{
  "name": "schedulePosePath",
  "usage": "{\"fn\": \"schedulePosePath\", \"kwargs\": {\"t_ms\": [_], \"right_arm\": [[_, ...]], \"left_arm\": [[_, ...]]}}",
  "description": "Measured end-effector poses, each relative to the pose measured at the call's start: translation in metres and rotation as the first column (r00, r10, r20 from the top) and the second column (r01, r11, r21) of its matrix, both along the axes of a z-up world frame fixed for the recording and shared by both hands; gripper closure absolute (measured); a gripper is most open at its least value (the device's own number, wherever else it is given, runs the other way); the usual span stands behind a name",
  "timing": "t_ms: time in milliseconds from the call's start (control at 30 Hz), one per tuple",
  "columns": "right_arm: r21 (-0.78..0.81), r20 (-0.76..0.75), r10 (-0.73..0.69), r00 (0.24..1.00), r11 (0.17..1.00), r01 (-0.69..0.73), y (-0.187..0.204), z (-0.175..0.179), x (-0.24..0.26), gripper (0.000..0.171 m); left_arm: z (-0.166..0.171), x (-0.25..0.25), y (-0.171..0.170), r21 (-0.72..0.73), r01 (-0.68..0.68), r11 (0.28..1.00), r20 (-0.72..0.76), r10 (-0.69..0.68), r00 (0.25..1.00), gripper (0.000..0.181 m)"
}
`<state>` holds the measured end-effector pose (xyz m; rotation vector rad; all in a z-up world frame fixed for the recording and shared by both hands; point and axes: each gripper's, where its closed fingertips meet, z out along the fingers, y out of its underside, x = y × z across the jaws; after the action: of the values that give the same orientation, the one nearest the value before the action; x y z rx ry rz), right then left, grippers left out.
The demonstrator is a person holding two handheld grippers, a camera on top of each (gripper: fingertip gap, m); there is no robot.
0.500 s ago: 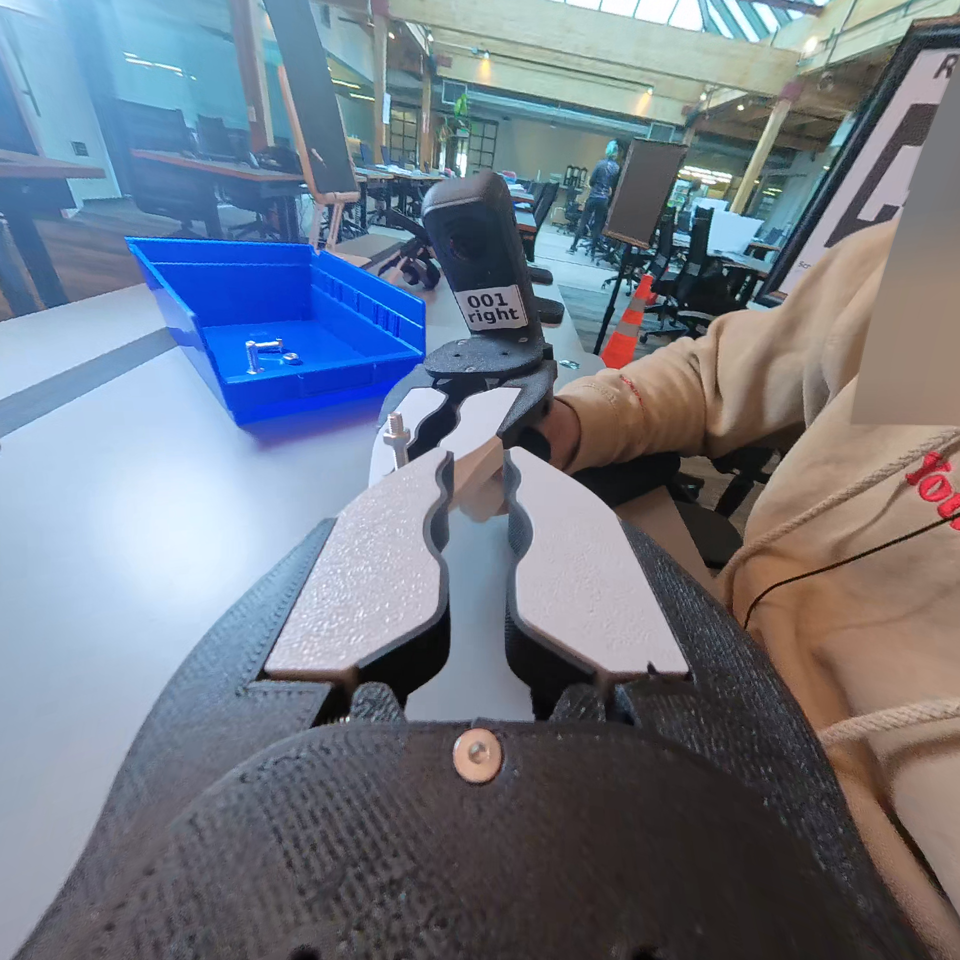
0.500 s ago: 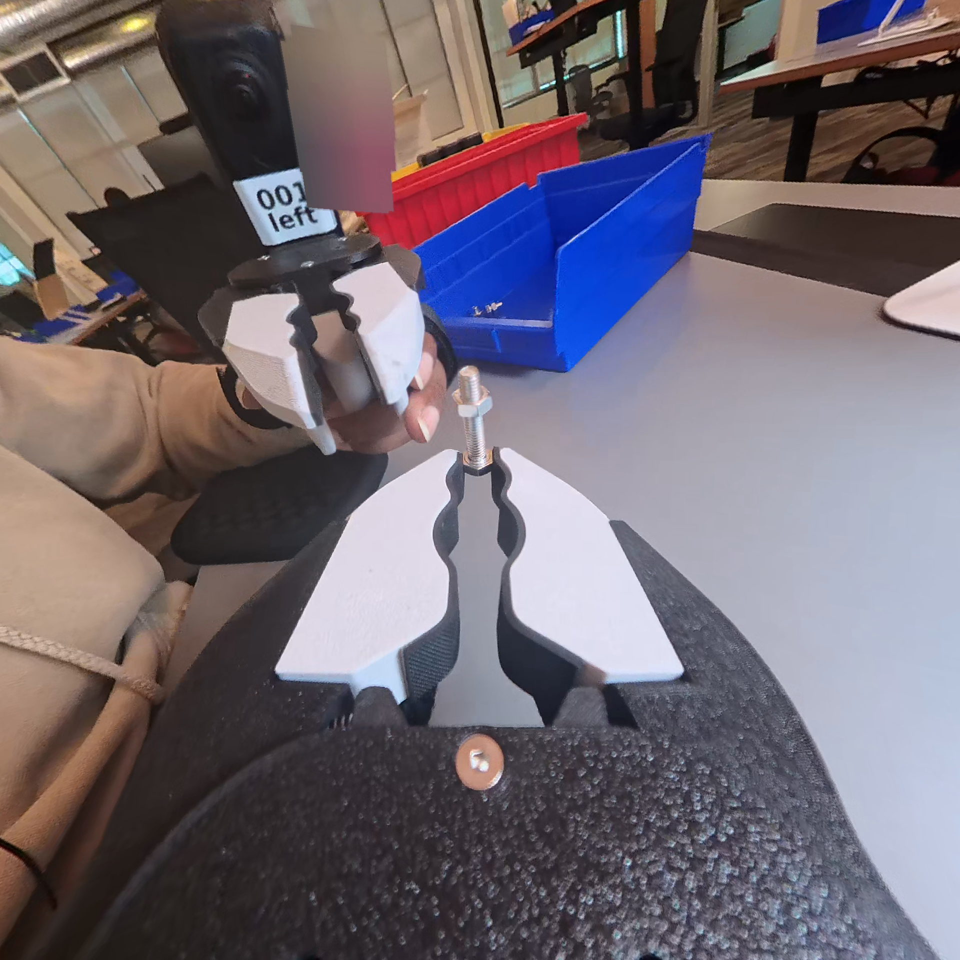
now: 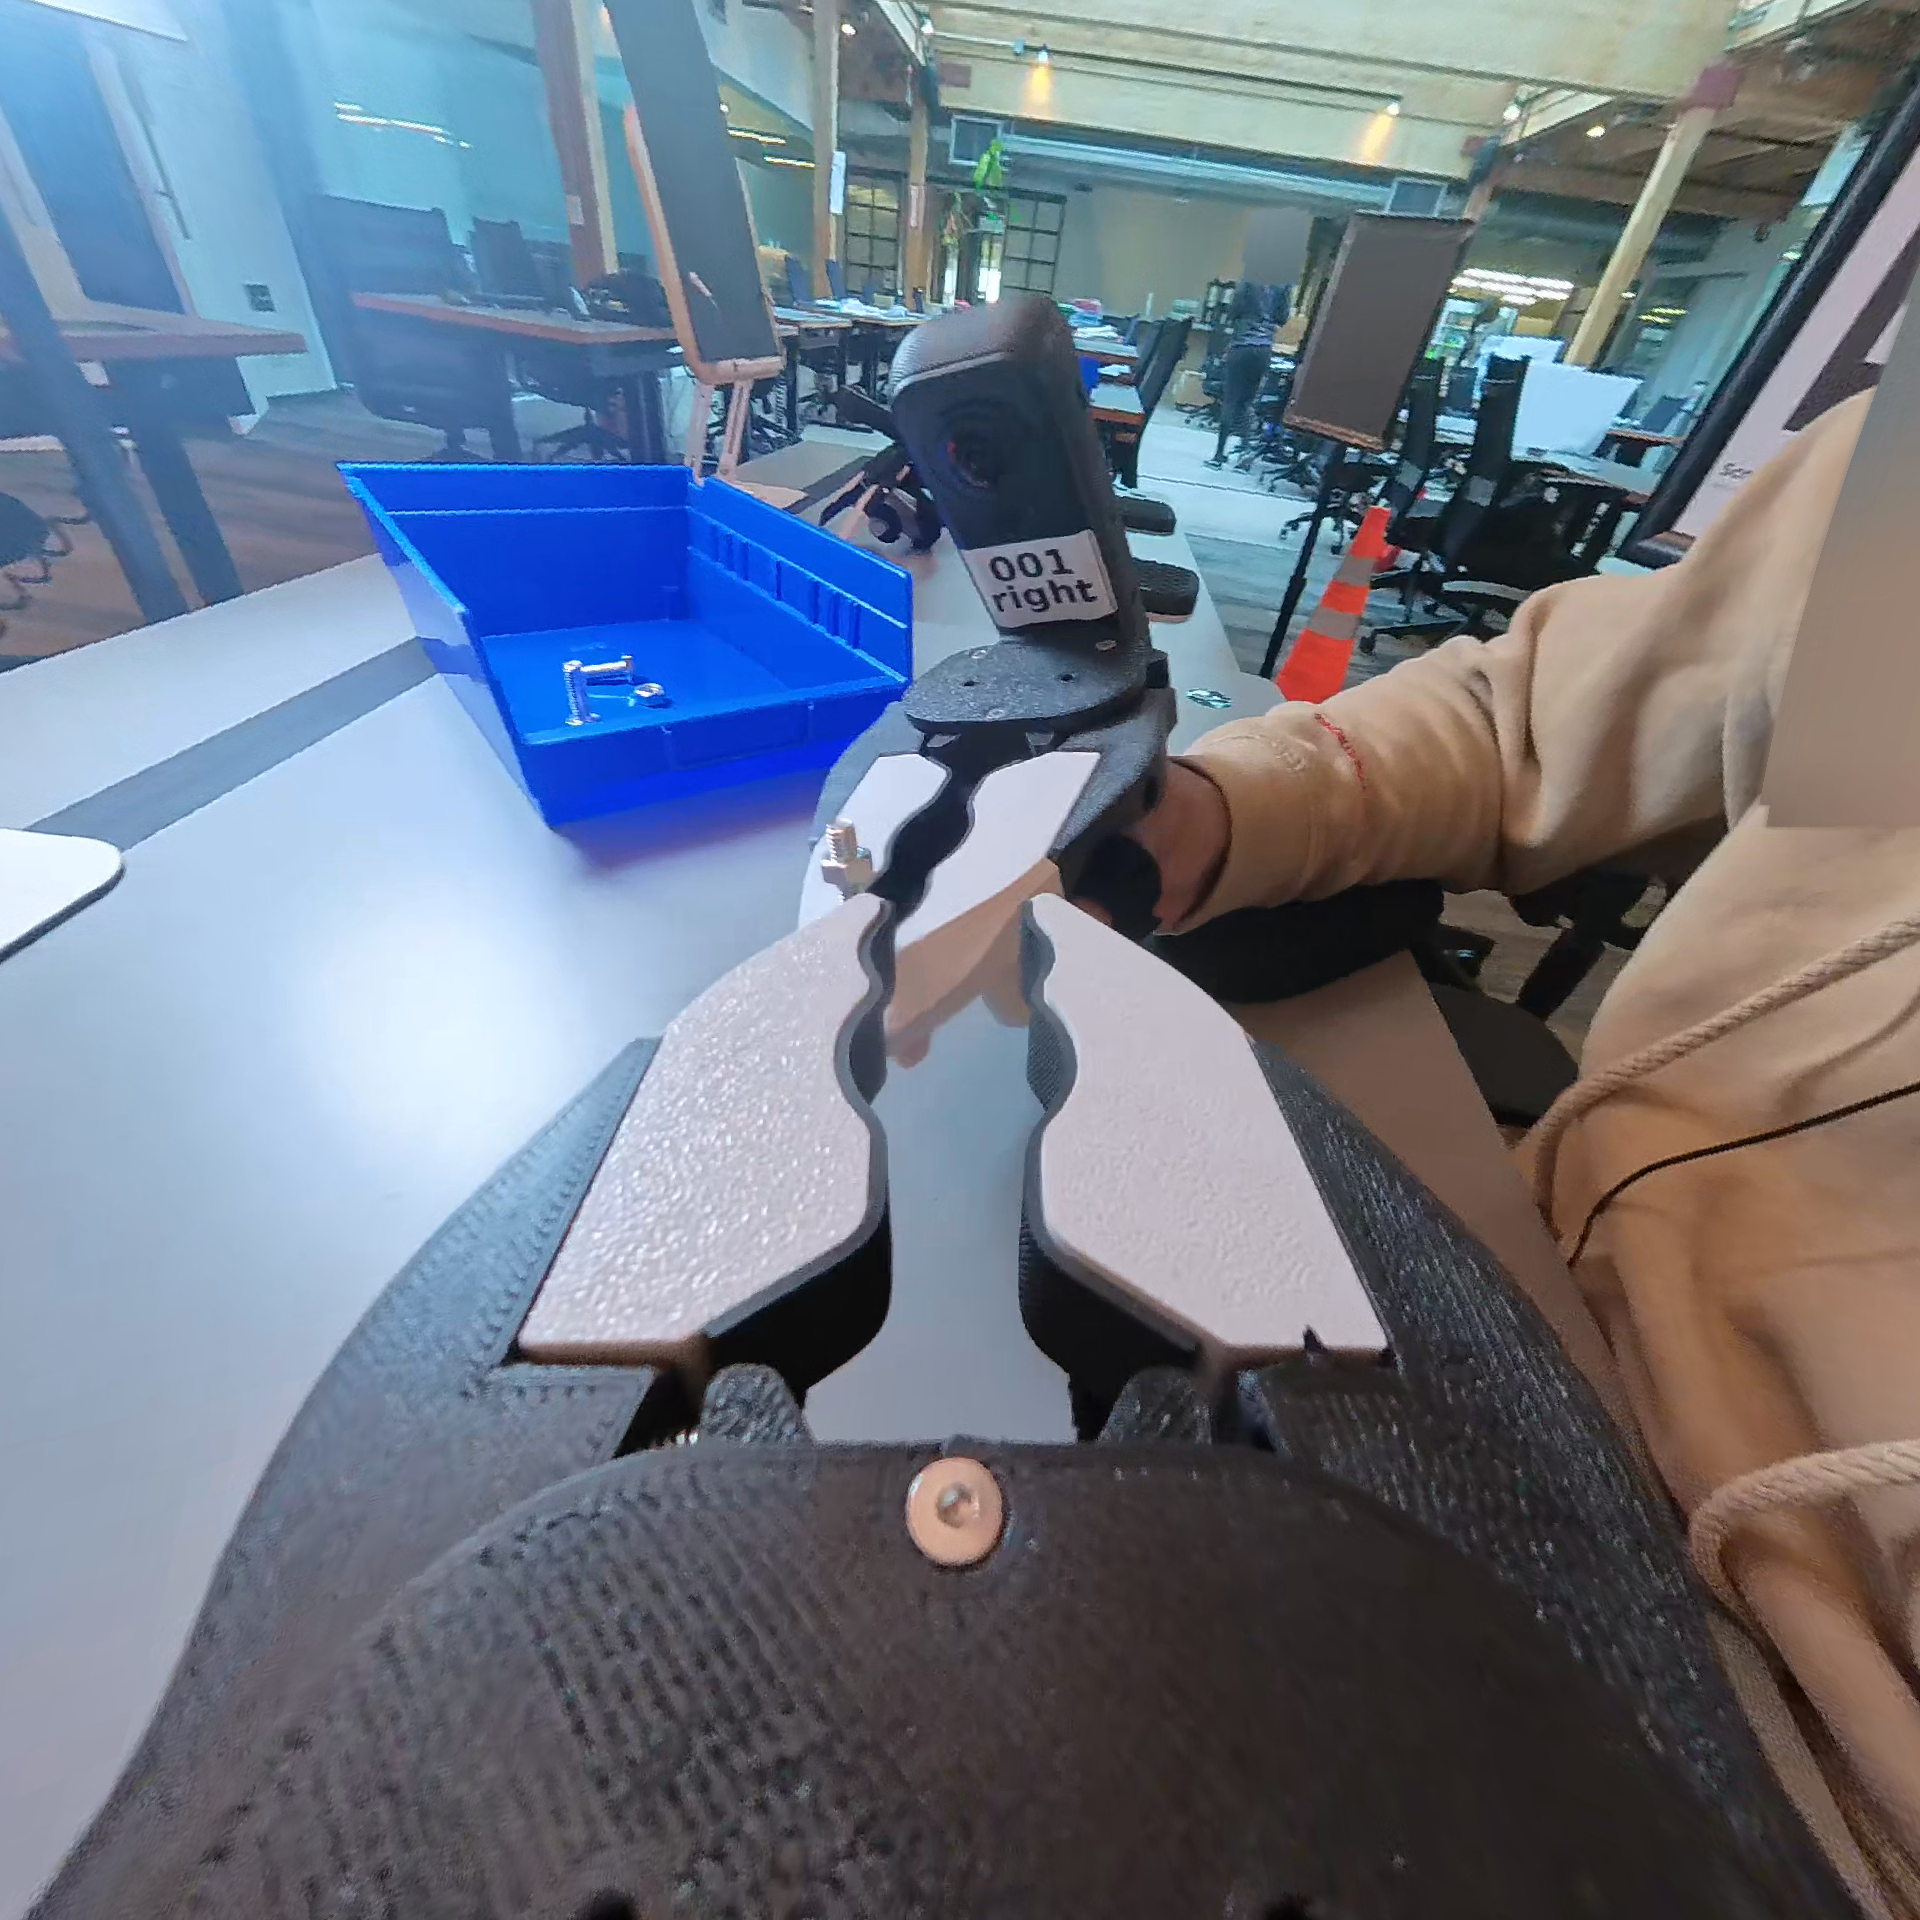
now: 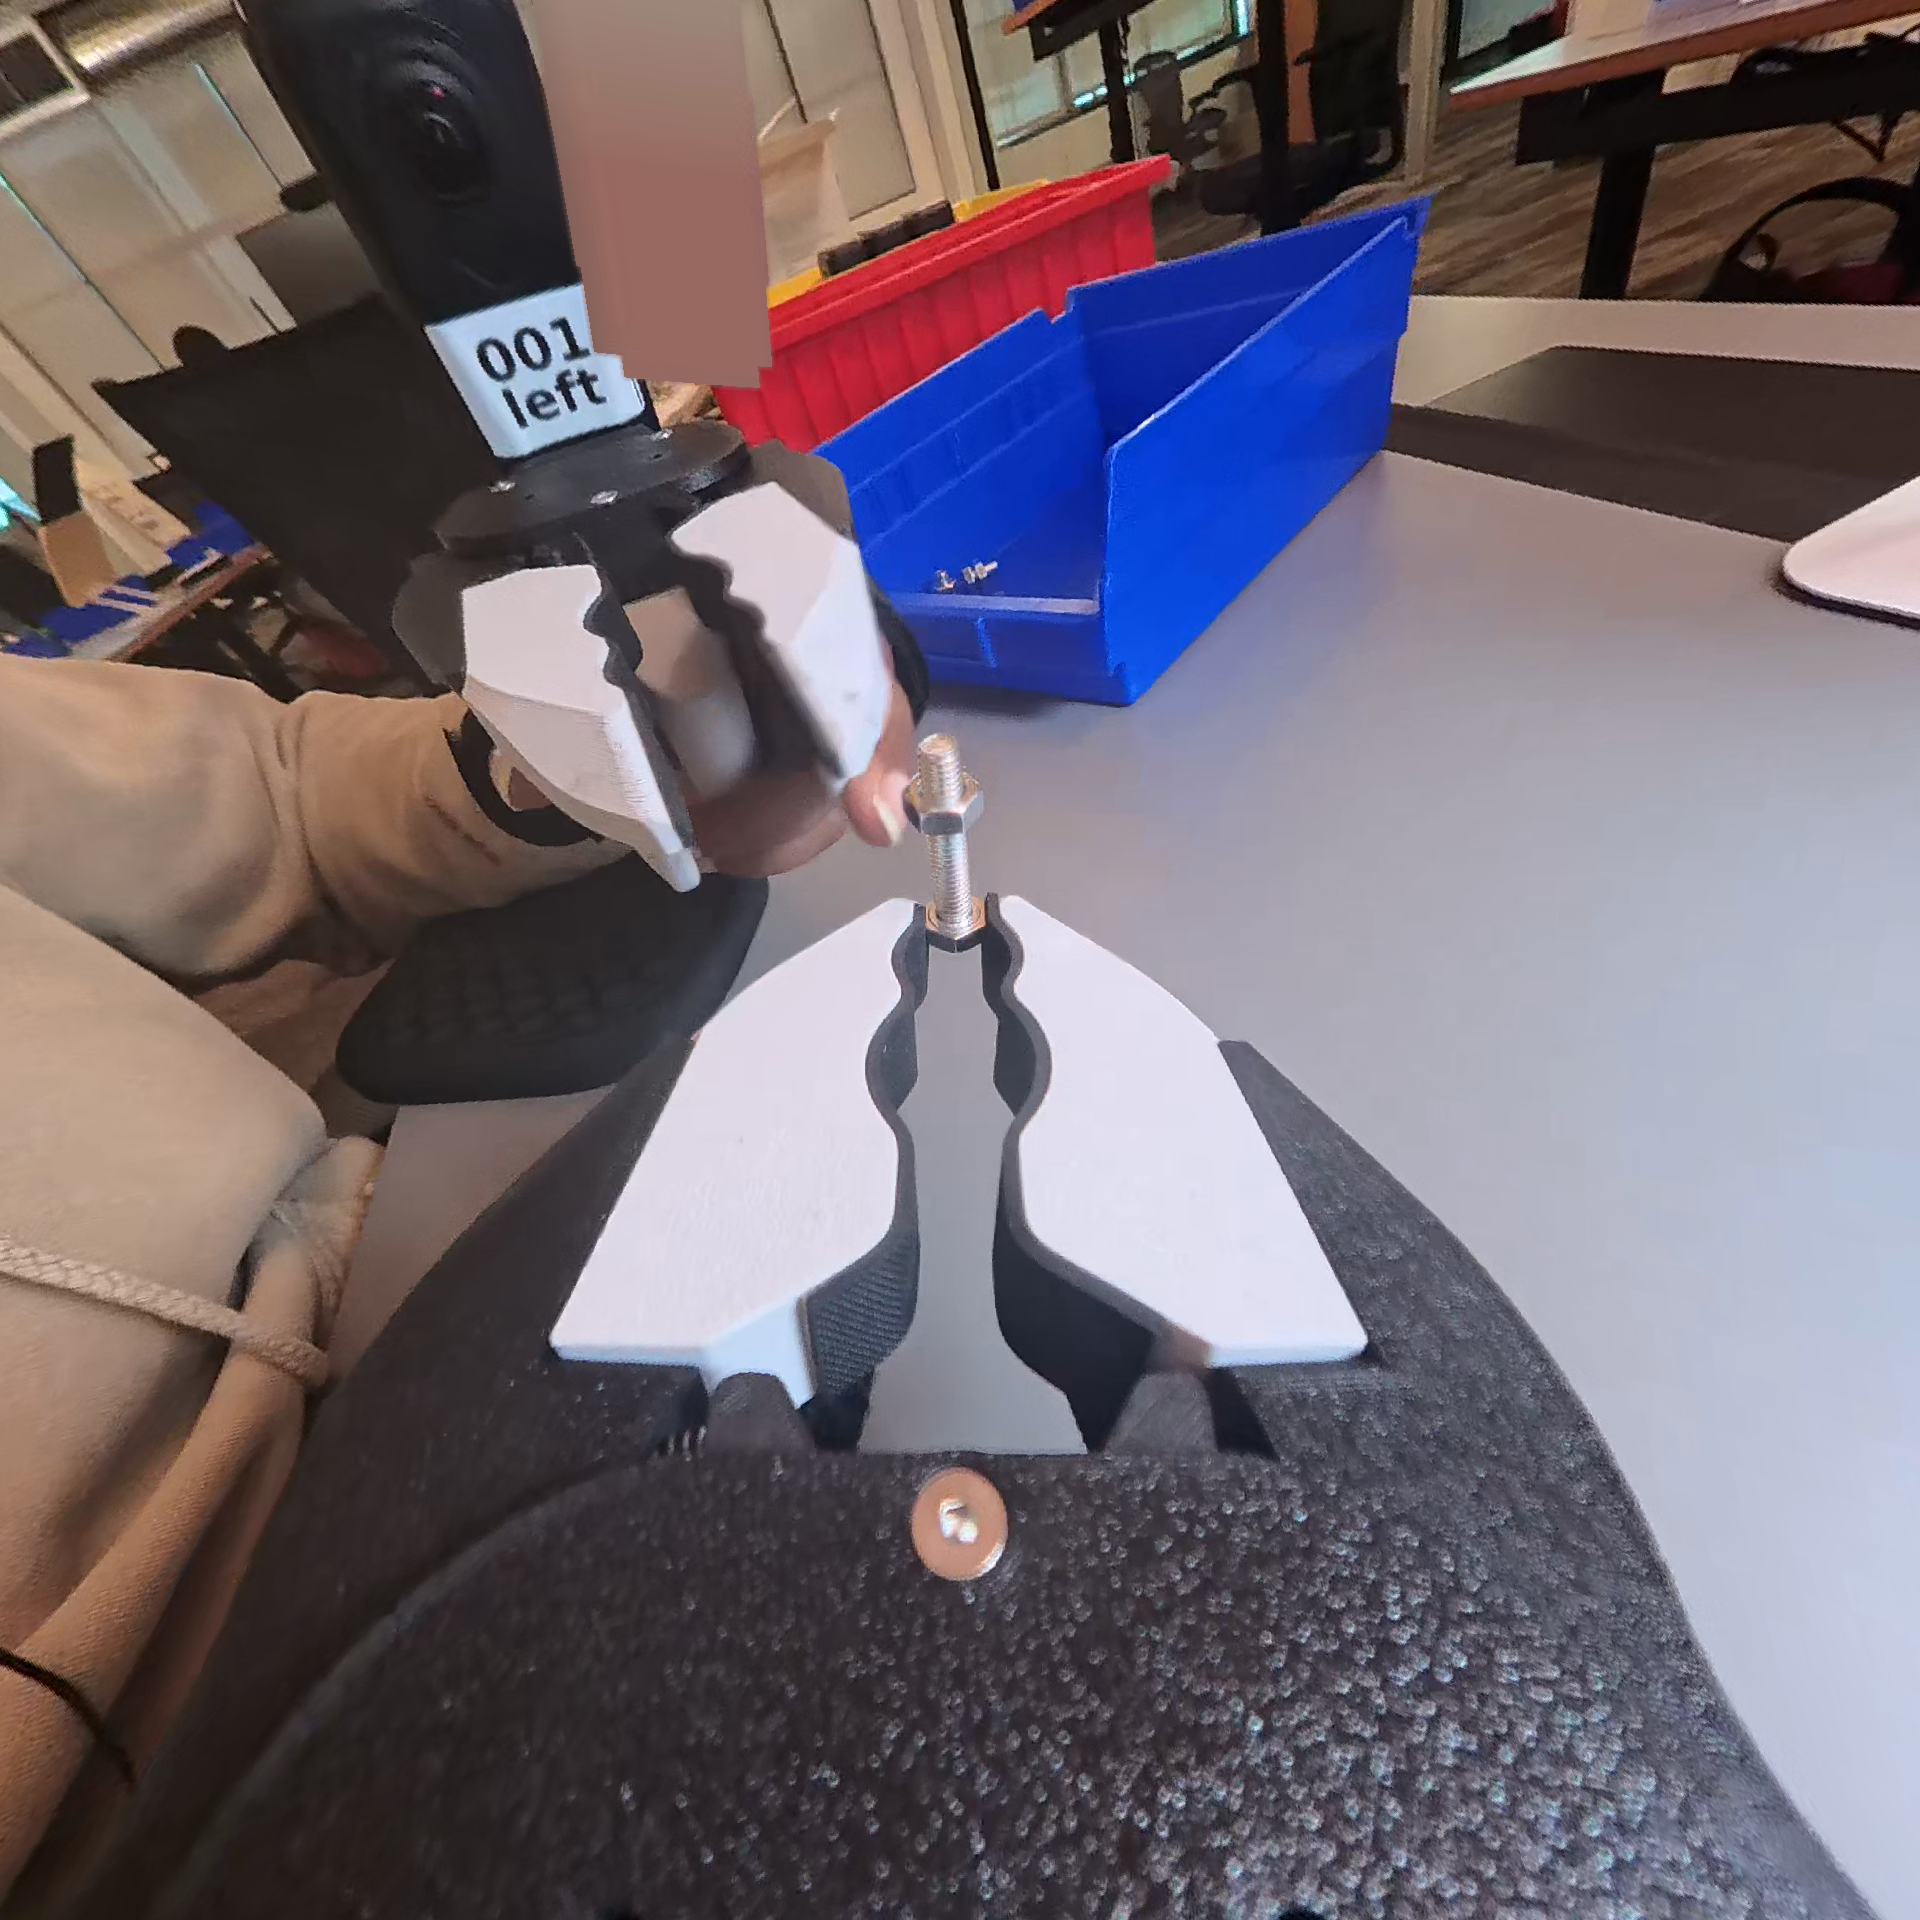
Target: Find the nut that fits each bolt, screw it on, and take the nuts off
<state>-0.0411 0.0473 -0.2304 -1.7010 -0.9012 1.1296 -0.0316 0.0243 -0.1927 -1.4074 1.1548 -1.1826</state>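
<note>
Two grippers face each other over the grey tabletop [image 4: 1455, 831]. The right gripper [image 4: 956, 920] has its jaws closed narrow on the head end of a silver bolt [image 4: 951, 862], holding it upright, threads up. A hex nut [image 4: 940, 802] sits near the top of the shaft, with a little thread showing above it. The left gripper [image 4: 748, 821] hovers just beside the nut, its jaws parted and holding nothing; a fingertip of the person's hand [image 4: 821, 821] lies close to the nut.

From the left wrist view, the left gripper's [image 3: 951, 925] gap is plainly empty, and the bolt top peeks out beside the right gripper.

A blue bin [image 3: 665, 540] stands farther back on the tabletop with a few loose bolts and nuts [image 3: 603, 681] inside; a red bin [image 4: 966, 270] sits behind it.

This looks like the threading step, whether on or off I cannot tell. Next the left jaws would need to line up squarely on the nut's flats, close, and twist while the right keeps the bolt steady.
</note>
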Motion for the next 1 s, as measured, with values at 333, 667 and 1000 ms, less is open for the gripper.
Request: {"fn": "schedulePosePath", "kwargs": {"t_ms": [333, 667, 1000], "right_arm": [[0.024, 0.091, 0.124, 0.988, 0.992, -0.126, -0.023, -0.011, -0.015, 0.161], [0.059, -0.027, 0.113, 0.993, 0.992, -0.111, -0.021, 0.005, -0.013, 0.161], [0.066, -0.079, 0.057, 0.995, 0.996, -0.052, -0.011, 0.014, -0.002, 0.162]], "left_arm": [[-0.015, 0.005, 0.002, 0.007, -0.015, 1.000, -0.060, 0.016, 0.998, 0.171], [-0.002, 0.002, 0.005, -0.009, -0.040, 0.999, -0.003, 0.040, 0.999, 0.171], [0.009, -0.001, -0.002, 0.019, -0.013, 1.000, 0.042, 0.012, 0.999, 0.167]]}}
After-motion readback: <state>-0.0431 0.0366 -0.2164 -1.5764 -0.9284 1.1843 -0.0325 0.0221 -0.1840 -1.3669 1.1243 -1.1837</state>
